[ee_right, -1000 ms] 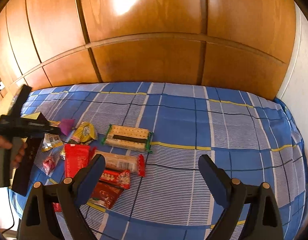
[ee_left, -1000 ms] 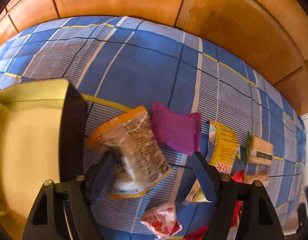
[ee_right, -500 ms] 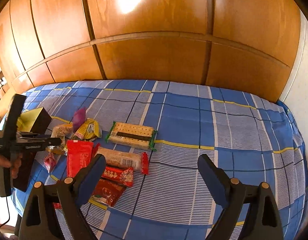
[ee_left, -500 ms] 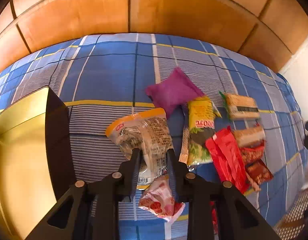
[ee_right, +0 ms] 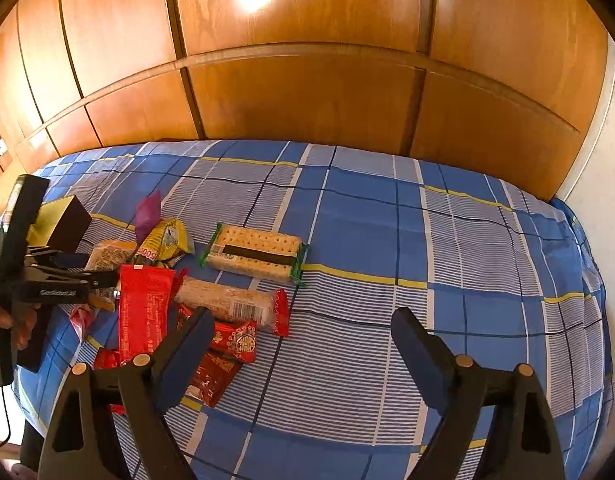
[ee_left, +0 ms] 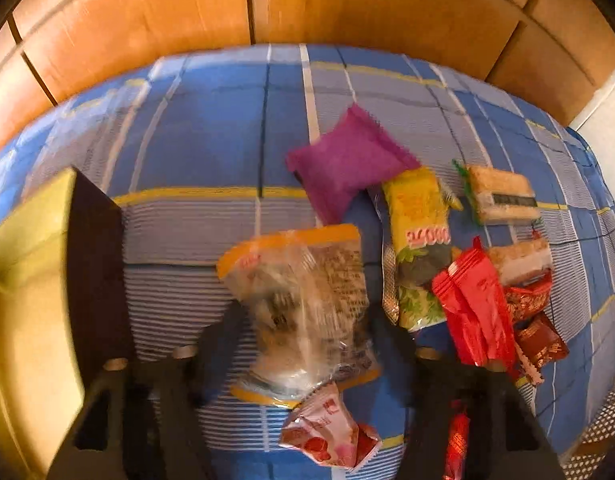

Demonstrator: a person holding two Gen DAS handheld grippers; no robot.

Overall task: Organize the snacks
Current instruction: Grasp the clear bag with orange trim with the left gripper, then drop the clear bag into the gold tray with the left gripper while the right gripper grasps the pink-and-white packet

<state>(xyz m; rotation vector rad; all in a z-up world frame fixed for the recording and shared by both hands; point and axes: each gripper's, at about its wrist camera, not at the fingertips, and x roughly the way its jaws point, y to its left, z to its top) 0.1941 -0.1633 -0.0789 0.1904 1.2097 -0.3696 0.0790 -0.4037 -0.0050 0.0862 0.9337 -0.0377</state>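
Note:
My left gripper (ee_left: pixel 303 328) is shut on a clear snack bag with orange edges (ee_left: pixel 303 280), its fingers pressing the bag's sides just above the blue checked bedspread; it also shows in the right wrist view (ee_right: pixel 107 256). Beside it lie a purple pouch (ee_left: pixel 347 168), a yellow packet (ee_left: pixel 419 240), a red packet (ee_left: pixel 471 304) and a pink-red candy bag (ee_left: pixel 327 436). My right gripper (ee_right: pixel 303 340) is open and empty above the bed, right of the snack pile. A cracker pack with green ends (ee_right: pixel 255 252) and a biscuit roll (ee_right: pixel 231 300) lie ahead of it.
An open box with a yellow inside and dark wall (ee_left: pixel 31 288) stands at the left, close to my left gripper. Wooden wardrobe doors (ee_right: pixel 307 60) rise behind the bed. The bed's near edge and a white wall (ee_right: pixel 611 240) lie at the right.
My left gripper closed on the clear snack bag within the last second, and it now holds the bag wider and blurred with motion. The right gripper stayed open and drifted slightly.

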